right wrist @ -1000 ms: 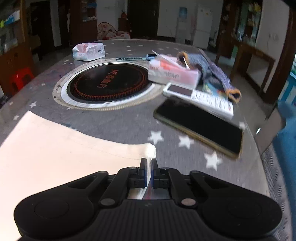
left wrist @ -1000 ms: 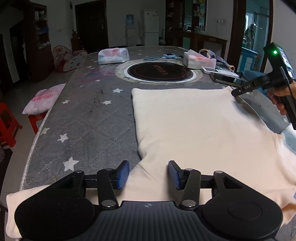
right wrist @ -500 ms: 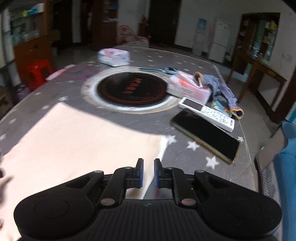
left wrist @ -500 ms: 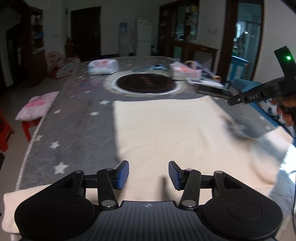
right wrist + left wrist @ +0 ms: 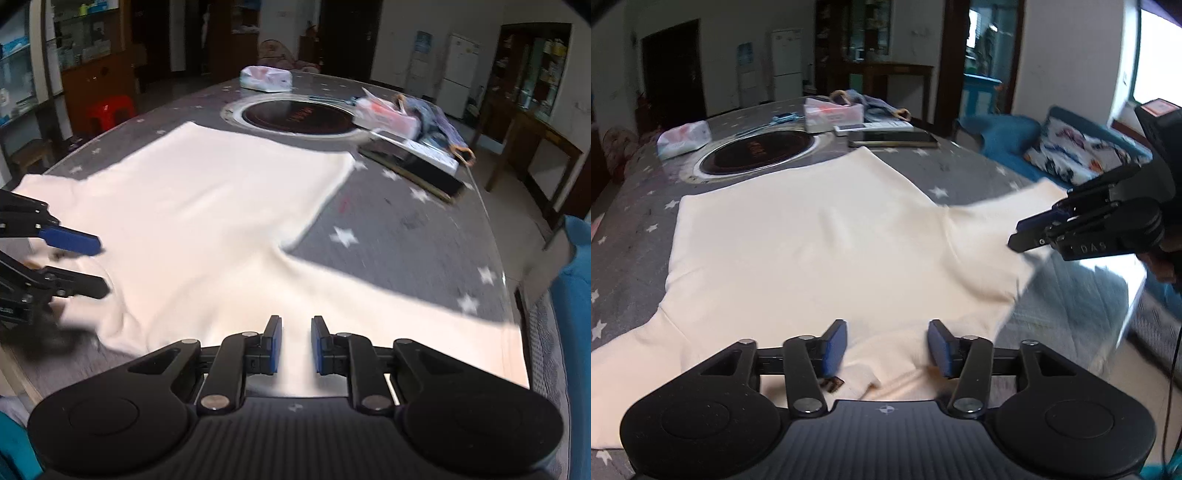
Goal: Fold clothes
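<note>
A cream long-sleeved top (image 5: 812, 229) lies spread flat on the grey star-print table (image 5: 631, 206), neckline nearest me; it also shows in the right wrist view (image 5: 207, 206). My left gripper (image 5: 886, 347) is open and empty, hovering over the collar area. It appears at the left of the right wrist view (image 5: 96, 262), jaws apart. My right gripper (image 5: 295, 345) is open and empty above the right sleeve (image 5: 388, 314). It shows at the right of the left wrist view (image 5: 1019, 234), over the sleeve.
A round inset cooktop (image 5: 757, 151) sits mid-table. Behind it are a tissue pack (image 5: 683, 138), a tissue box (image 5: 833, 114), a remote (image 5: 871, 127), a phone (image 5: 892, 138) and a bundled cloth (image 5: 439, 122). A blue sofa (image 5: 1071, 155) stands to the right.
My right gripper let go of the top's far hem corner, opened and pulled back to the right sleeve. My left gripper moved right, from the left armpit to the collar, staying open.
</note>
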A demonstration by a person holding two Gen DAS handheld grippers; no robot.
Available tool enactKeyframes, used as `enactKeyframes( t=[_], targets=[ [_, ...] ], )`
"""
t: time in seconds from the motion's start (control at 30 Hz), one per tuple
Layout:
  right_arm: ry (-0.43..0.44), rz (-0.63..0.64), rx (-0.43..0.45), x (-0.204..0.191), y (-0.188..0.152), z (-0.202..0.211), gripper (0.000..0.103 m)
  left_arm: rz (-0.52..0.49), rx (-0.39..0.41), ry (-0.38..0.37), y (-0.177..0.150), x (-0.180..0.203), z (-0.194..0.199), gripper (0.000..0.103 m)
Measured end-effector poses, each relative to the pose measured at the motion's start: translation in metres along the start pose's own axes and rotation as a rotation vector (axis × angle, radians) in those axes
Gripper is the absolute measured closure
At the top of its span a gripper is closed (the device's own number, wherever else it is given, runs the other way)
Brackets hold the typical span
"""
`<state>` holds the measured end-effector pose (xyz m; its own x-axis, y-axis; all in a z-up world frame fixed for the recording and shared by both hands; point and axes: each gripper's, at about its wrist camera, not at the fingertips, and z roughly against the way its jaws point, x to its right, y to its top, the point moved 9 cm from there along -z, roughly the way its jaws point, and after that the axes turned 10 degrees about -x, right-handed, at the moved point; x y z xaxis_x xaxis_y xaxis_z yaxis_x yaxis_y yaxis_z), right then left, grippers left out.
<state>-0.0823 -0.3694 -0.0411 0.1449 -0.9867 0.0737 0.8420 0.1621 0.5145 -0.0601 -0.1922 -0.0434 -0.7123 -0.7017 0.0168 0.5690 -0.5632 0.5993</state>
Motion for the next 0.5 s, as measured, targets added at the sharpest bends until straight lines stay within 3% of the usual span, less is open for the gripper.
enactKeyframes(
  t=[0.27,0.5],
  targets=[
    [-0.048,-0.161,0.044,0.045,-0.03,0.017,0.079,-0.003,0.042,0.0,0.021,0.005,0.01,0.048],
    [-0.175,-0.365,0.047,0.12,-0.062,0.021,0.079,-0.011,0.029,-0.025,0.028,0.027,-0.004,0.048]
  ],
)
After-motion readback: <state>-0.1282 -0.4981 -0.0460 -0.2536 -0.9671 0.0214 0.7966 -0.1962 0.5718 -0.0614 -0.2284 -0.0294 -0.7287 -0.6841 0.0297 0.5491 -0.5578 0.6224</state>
